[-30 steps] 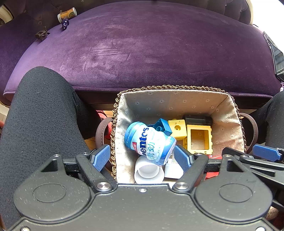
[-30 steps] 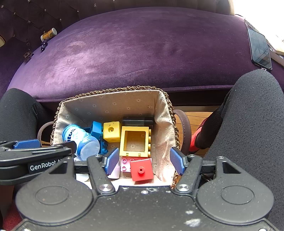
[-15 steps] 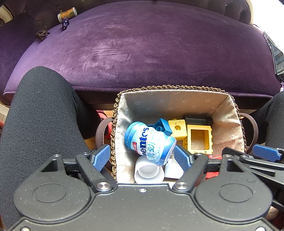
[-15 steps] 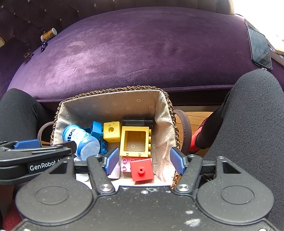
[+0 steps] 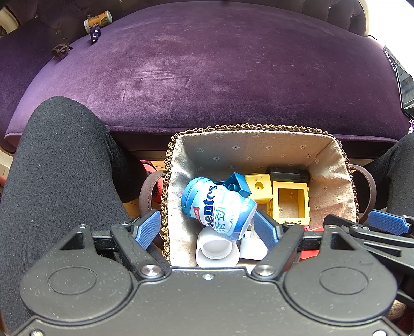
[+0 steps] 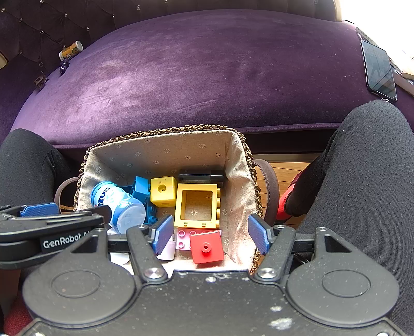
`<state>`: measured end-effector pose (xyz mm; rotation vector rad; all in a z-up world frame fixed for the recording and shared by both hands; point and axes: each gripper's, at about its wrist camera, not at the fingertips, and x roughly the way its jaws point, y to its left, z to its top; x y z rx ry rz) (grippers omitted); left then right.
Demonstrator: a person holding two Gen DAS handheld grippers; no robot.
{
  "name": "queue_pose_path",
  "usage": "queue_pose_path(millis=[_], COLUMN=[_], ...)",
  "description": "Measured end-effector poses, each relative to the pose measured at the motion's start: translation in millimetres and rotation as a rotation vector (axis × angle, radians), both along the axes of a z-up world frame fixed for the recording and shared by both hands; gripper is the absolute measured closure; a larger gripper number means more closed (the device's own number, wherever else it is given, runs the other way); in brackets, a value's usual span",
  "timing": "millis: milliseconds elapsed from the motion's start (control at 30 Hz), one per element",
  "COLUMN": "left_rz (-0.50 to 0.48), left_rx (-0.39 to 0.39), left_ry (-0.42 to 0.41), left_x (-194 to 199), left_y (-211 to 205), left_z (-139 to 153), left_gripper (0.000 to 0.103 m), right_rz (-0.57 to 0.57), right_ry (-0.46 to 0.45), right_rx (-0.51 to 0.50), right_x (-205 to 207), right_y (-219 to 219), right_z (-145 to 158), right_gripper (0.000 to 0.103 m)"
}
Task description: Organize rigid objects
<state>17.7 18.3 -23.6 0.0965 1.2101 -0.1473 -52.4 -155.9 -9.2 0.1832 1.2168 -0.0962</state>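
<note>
A woven, cloth-lined basket (image 5: 248, 128) (image 6: 165, 131) stands on the floor in front of a purple sofa. In it lie a blue-and-white Mentos bottle (image 5: 220, 206) (image 6: 119, 204), a blue block (image 5: 236, 183), a yellow cube (image 6: 163, 191), a yellow frame block (image 6: 198, 204), a black piece (image 6: 200, 177), a red block (image 6: 207, 246), a pink block (image 6: 183, 239) and a white cap (image 5: 216, 252). My left gripper (image 5: 205, 228) hangs open astride the basket's left wall, above the bottle. Over the right side, my right gripper (image 6: 211, 232) is open above the red block.
A person's knees in black (image 5: 57, 168) (image 6: 362, 181) flank the basket. On the sofa seat (image 5: 207, 64), a small yellow-labelled bottle (image 5: 98, 22) and two small dark items lie at the back left. A phone (image 6: 379, 69) rests at the right end.
</note>
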Motion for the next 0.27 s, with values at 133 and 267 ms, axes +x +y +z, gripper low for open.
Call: queue_pose_path(millis=[133, 267], left_rz=[0.0, 0.001], left_rx=[-0.001, -0.003], left_ry=[-0.001, -0.001], left_x=[0.2, 0.3], left_y=[0.1, 0.2], left_z=[0.0, -0.1], left_gripper=[0.029, 0.029], right_rz=[0.0, 0.0], right_ry=[0.0, 0.0], right_rx=[0.001, 0.001], right_x=[-0.1, -0.1], right_y=[-0.3, 0.3], right_z=[0.1, -0.2], right_gripper=[0.039, 0.039])
